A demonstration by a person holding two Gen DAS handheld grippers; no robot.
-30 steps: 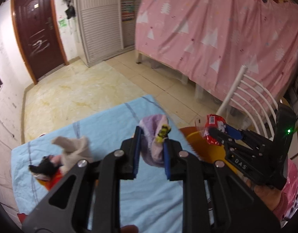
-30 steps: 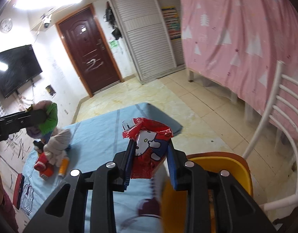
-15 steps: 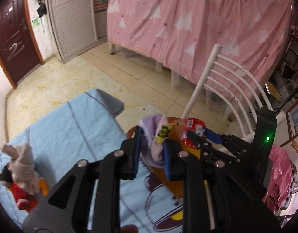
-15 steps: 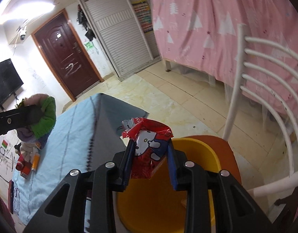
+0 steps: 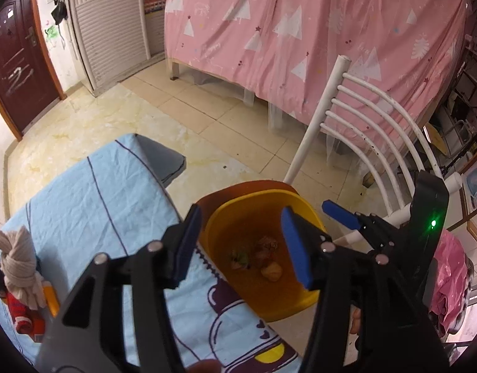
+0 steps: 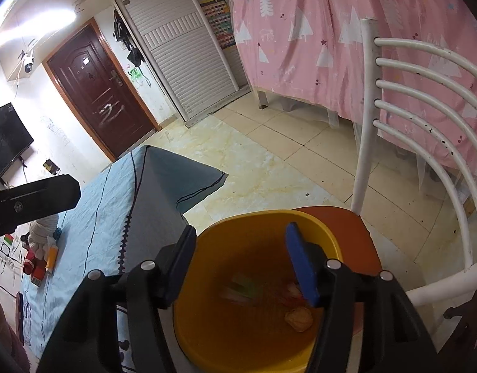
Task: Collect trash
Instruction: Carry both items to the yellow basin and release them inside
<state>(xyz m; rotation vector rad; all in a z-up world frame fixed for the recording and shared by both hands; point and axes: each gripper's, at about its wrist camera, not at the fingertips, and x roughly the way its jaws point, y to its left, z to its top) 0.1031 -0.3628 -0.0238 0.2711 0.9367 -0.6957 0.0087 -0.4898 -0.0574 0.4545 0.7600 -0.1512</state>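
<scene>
A yellow bin [image 5: 303, 208] [image 6: 204, 320] stands on the orange seat of a white chair, beside the table. Several pieces of trash [image 5: 260, 256] [image 6: 269, 295] lie at its bottom, among them a greenish scrap, a red wrapper and an orange crumpled ball. My left gripper [image 5: 241, 242] is open and empty above the bin's mouth. My right gripper [image 6: 241, 264] is open and empty just over the bin; it also shows in the left wrist view [image 5: 341, 217] at the right.
A table under a light blue cloth [image 5: 98, 202] [image 6: 104, 205] lies left of the bin. A beige rag doll and red and orange items [image 5: 23, 276] [image 6: 42, 248] lie at its far left. The white chair back [image 6: 409, 108] rises on the right. A pink curtain [image 5: 300, 31] hangs behind.
Both grippers moved right from the table to over the bin and opened. The purple-and-yellow scrap and the red Hello Kitty wrapper have left the jaws and lie in the bin.
</scene>
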